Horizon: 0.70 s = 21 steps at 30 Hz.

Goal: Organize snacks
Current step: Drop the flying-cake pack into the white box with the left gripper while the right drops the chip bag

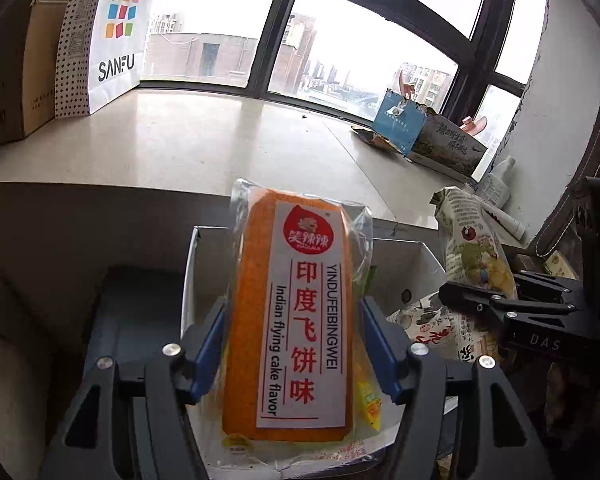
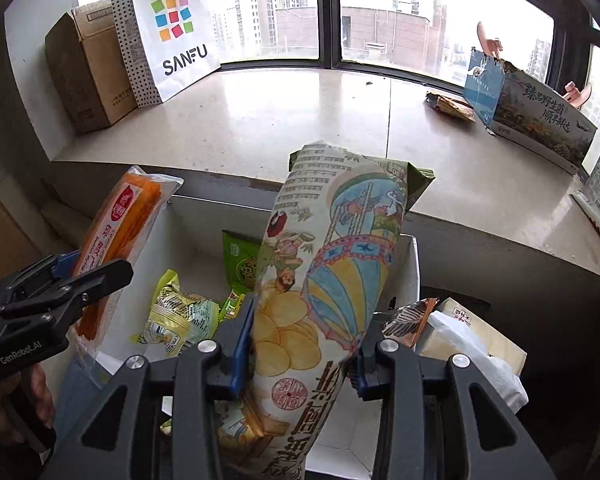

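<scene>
Left gripper (image 1: 292, 344) is holding the orange pack (image 1: 288, 320) upright over the left edge of the white box (image 2: 414, 276); right gripper (image 2: 304, 344) is pinching the chip bag (image 2: 328, 272) above the box's middle, both lifted clear, probably for sorting.

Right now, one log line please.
left gripper: holds orange snack pack | right gripper: holds chips bag | both over white box

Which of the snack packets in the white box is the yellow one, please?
The crinkled yellow packet lying at the box's left; the packet behind is green.
</scene>
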### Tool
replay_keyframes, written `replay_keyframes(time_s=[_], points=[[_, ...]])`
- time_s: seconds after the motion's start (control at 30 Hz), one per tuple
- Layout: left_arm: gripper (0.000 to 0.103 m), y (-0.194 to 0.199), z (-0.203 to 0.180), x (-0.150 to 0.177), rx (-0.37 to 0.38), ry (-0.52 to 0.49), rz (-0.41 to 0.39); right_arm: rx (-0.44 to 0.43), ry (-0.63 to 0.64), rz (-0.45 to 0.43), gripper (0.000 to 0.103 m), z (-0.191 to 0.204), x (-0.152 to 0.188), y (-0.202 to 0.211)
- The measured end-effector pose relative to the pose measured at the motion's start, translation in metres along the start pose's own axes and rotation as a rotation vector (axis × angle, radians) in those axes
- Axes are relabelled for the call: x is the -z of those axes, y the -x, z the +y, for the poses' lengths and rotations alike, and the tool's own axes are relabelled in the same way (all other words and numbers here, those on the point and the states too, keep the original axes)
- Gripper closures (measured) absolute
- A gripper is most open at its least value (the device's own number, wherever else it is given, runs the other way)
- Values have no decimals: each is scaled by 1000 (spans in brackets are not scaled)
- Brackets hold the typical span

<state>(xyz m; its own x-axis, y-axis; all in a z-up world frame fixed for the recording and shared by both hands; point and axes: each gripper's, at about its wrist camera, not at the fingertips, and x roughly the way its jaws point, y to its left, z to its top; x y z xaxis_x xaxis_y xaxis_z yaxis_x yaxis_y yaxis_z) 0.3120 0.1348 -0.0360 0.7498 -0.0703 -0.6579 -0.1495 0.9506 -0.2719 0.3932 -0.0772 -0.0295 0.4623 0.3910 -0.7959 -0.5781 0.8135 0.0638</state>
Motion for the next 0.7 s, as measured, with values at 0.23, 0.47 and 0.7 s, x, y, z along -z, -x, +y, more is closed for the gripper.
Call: replay_keyframes(time_s=[0.23,0.47,0.7], points=[[0,-3,11,19,-29,-4,25,-8,-60,-103,0,-5,1,3],[0,25,9,25,-12,-23,-3,-40,-42,-145,0,6,17,30],[0,86,-13,57,16,-137,-81,-148,-41,-219,0,15,66,80]])
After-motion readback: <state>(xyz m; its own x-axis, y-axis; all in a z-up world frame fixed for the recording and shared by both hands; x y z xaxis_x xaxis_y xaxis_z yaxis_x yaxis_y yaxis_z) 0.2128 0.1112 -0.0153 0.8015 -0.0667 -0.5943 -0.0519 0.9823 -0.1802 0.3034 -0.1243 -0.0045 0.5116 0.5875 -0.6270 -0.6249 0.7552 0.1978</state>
